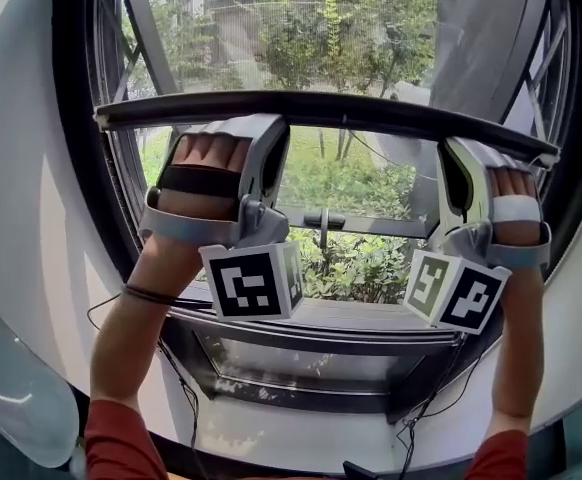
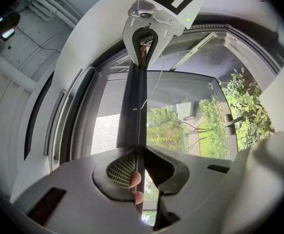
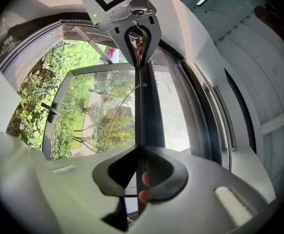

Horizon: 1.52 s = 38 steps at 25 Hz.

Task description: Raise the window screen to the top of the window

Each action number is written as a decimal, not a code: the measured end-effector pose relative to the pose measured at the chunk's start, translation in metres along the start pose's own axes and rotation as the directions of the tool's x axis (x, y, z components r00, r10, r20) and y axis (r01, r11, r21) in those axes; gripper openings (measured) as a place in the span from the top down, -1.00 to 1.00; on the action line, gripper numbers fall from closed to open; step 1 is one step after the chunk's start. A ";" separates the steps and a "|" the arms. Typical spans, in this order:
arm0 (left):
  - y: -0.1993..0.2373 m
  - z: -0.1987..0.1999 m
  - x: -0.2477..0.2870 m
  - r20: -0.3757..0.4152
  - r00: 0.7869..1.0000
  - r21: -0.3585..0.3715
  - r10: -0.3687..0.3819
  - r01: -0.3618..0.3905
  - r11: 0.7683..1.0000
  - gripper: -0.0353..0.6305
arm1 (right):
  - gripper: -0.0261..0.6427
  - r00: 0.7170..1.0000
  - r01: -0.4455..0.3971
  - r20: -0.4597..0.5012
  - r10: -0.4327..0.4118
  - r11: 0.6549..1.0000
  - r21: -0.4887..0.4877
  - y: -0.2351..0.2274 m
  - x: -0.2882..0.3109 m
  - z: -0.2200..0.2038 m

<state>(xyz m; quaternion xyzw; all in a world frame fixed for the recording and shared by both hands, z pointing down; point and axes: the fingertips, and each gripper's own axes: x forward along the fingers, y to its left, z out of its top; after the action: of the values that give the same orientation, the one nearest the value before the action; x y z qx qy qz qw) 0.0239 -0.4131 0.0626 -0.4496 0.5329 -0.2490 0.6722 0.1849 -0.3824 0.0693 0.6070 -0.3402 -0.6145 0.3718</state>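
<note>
The dark, rounded window frame (image 1: 76, 168) fills most of your head view, with bright greenery behind the glass. The window screen (image 1: 271, 38), a fine grey mesh, covers the upper part of the opening. Its bottom bar (image 1: 371, 110), a slim dark rail with a smooth matte face, runs across the frame about a third of the way down, with clear glass below it. Your left gripper (image 1: 246, 128), a pale moulded plastic shell, is clamped on that bar towards its left end, and your right gripper (image 1: 461, 153) is clamped on it near its right end. In each gripper view the rail runs straight up from between the closed jaws. A black-and-white marker cube (image 1: 251, 281) sits on the rear of each gripper. In the left gripper view one green, ribbed pad (image 2: 120, 168) presses the rail beside two of your fingertips (image 2: 136, 179).
</note>
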 end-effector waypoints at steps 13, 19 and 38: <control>0.049 -0.005 0.030 -0.036 0.997 0.062 0.075 -0.072 0.995 0.71 | 0.77 0.997 0.078 0.000 -0.078 0.995 -0.067 -0.050 0.031 -0.001; 0.077 -0.007 0.045 -0.053 0.994 0.077 0.099 -0.095 0.992 0.71 | 0.77 0.993 0.113 -0.014 -0.115 0.988 -0.101 -0.079 0.047 -0.001; 0.169 -0.011 0.101 -0.070 0.964 0.082 0.256 -0.250 0.965 0.79 | 0.78 0.974 0.216 -0.035 -0.222 0.969 -0.122 -0.175 0.104 -0.005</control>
<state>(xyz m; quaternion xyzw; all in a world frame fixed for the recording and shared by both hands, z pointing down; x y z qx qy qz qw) 0.0203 -0.4193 -0.1339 -0.3429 0.6032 -0.1982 0.6923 0.1831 -0.3871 -0.1343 0.6325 -0.2253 -0.6560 0.3447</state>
